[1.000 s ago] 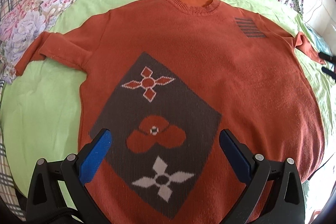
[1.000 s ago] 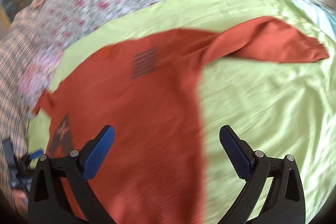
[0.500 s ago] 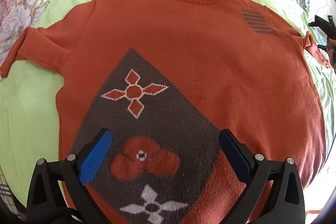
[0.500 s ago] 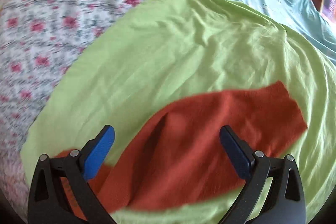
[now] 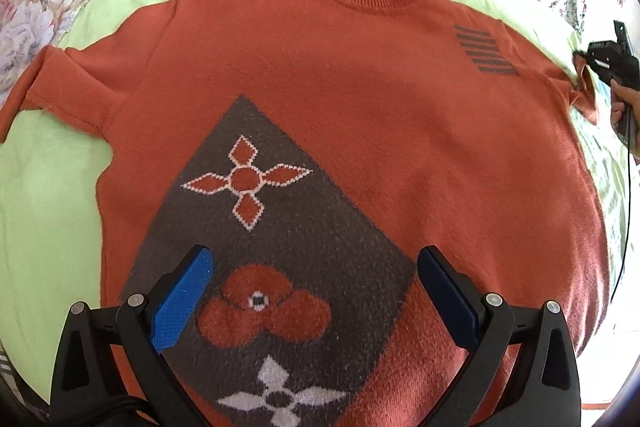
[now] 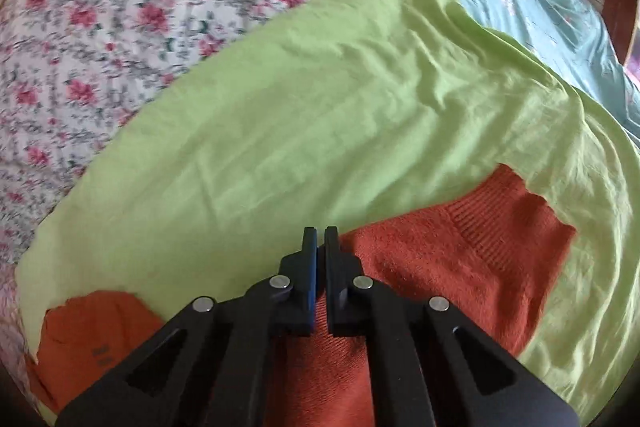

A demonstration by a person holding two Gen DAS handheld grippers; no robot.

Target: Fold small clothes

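A bed carried a lime-green sheet (image 5: 48,211) spread over a white floral bedcover (image 6: 104,27), with a pale blue cloth (image 6: 560,27) at the far right edge and a strip of pale wall beyond it.

The orange knit sweater (image 5: 360,115) lay flat and face up on the green sheet, collar at the far side, both sleeves stretched out sideways. Its front bore a dark grey diamond panel with an orange four-point motif, an orange flower and a white star, and a block of dark stripes sat on the chest toward the right.

The left wrist view took in the whole garment, with the left claw (image 5: 316,307) spread wide above the lower front and nothing between its blue pads. At the far right of that view the right claw (image 5: 588,61) showed small, at the end of the right sleeve, a hand (image 5: 622,103) behind it. Only the right wrist view showed it close: the right claw (image 6: 320,241) had just been closing and stood pressed together, pinching the sleeve (image 6: 460,259) near its ribbed cuff.
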